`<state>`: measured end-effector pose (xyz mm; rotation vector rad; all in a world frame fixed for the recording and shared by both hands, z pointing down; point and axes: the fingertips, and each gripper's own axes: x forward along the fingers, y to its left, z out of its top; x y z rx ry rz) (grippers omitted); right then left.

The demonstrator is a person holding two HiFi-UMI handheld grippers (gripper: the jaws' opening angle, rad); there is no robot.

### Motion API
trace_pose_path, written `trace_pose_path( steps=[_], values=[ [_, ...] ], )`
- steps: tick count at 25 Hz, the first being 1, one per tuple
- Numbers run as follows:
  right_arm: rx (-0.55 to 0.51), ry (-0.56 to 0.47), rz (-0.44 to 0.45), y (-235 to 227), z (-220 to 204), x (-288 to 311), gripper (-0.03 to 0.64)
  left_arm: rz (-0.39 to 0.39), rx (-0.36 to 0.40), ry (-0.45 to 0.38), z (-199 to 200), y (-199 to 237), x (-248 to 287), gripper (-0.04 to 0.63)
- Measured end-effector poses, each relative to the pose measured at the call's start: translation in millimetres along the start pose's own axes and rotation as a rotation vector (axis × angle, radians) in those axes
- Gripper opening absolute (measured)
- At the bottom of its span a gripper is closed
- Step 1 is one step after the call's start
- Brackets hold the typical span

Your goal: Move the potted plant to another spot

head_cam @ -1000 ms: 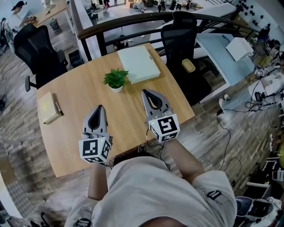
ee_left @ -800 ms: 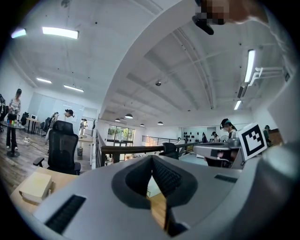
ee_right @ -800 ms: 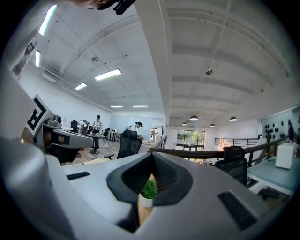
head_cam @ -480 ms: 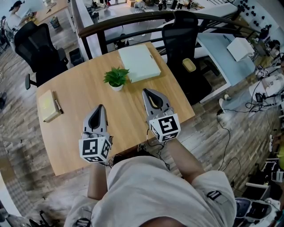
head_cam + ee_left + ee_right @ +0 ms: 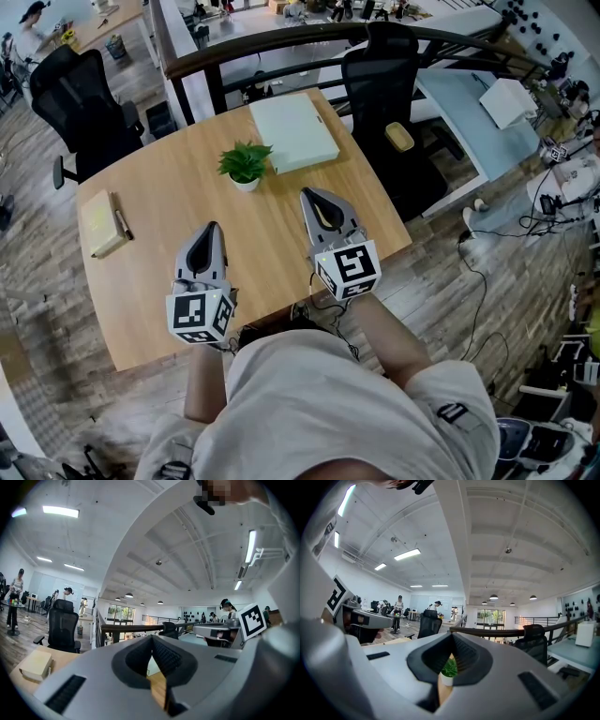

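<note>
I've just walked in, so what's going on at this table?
A person holds a left gripper and a right gripper over the near side of the wooden table, both shut and empty. The potted plant stands untouched mid-table, ahead of the right gripper, near a pale green box. The move has not begun.

No word, number or brand name can be read anywhere. The only printed signs are black-and-white square markers, without letters, on the left cube (image 5: 200,317) of the left gripper (image 5: 212,229) and the right cube (image 5: 348,270) of the right gripper (image 5: 306,194).
</note>
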<state>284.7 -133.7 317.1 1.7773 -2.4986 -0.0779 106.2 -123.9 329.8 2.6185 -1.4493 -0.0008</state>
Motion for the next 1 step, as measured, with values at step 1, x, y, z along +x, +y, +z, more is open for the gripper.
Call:
trace_pose_path(
  steps=[1],
  values=[
    [0.0,0.0,0.001,0.6,0.0,0.5,0.003,0.001,0.0,0.001,-0.2,0.7,0.0,0.012]
  ],
)
